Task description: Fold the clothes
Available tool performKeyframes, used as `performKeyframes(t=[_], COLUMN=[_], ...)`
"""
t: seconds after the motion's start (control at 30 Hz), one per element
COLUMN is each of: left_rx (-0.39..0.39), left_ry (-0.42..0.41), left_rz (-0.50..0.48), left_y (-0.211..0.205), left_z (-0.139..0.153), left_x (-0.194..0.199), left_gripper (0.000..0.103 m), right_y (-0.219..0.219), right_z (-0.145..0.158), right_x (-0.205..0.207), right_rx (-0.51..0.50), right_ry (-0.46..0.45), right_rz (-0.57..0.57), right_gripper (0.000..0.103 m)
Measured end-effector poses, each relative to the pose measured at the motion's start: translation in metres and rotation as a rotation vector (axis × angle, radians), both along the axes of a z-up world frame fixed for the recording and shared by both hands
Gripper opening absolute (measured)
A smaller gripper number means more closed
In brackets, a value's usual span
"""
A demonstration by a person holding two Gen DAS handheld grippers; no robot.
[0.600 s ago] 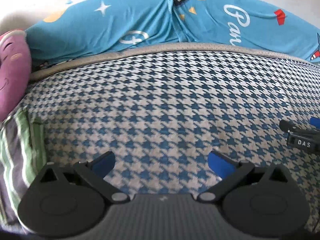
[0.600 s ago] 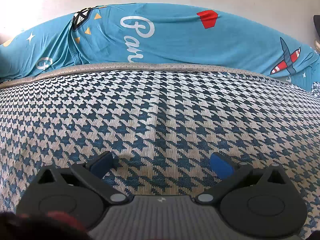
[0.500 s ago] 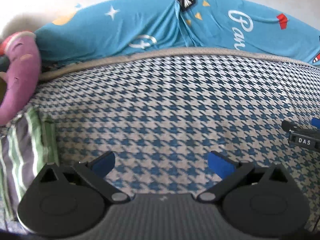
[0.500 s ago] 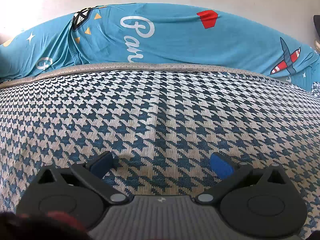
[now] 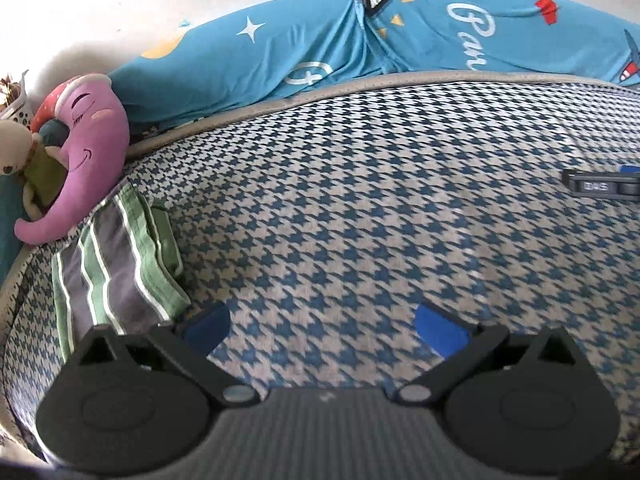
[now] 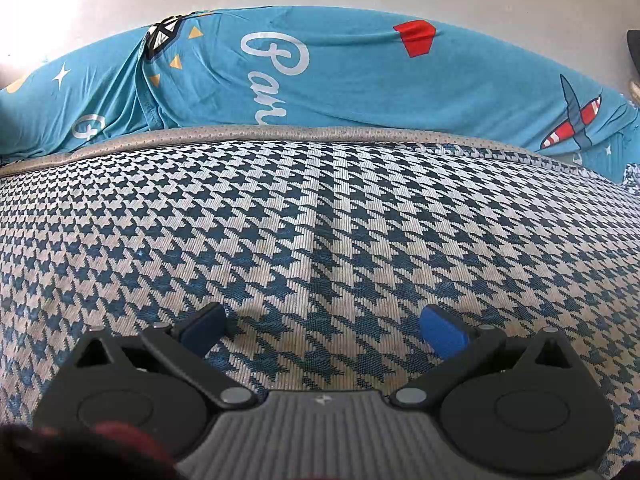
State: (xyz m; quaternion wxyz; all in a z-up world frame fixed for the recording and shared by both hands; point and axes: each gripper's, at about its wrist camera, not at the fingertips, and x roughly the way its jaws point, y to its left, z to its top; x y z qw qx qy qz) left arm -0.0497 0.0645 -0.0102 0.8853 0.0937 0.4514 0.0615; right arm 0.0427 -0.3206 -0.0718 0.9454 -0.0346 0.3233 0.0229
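A folded garment point(image 5: 116, 264) with green, grey and white stripes lies on the houndstooth mattress point(image 5: 360, 208) at the left of the left wrist view. My left gripper point(image 5: 322, 326) hangs open just right of it, nothing between its blue pads. The garment's near corner sits close to the left fingertip point(image 5: 208, 326). My right gripper point(image 6: 322, 330) is open low over the bare houndstooth mattress point(image 6: 320, 216), holding nothing. The tip of the right gripper point(image 5: 604, 186) shows at the right edge of the left wrist view.
A teal printed duvet point(image 5: 360, 40) point(image 6: 340, 76) runs along the far edge of the mattress against a pale wall. A purple plush toy point(image 5: 84, 152) and other soft toys point(image 5: 16, 148) sit at the far left beside the striped garment.
The left wrist view has swung left and pulled back: the striped garment and purple plush have come further into view. The right gripper has not moved.
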Motion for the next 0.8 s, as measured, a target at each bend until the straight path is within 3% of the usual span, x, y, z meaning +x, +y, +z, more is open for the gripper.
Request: performKeyframes(t=[0.43, 0.8], left_rx=[-0.013, 0.008], left_ry=[0.085, 0.071], left_rz=[-0.001, -0.032], left_y=[-0.035, -0.061], left_z=[0.002, -0.004], left_x=[0.006, -0.014], left_gripper=[0.103, 0.103], right_y=[0.001, 0.001], right_z=[0.002, 0.002], right_x=[0.003, 0.003], right_rx=[0.000, 0.000], right_ry=[0.000, 0.000], right_rz=[-0.001, -0.001], right_gripper=[0.103, 0.103])
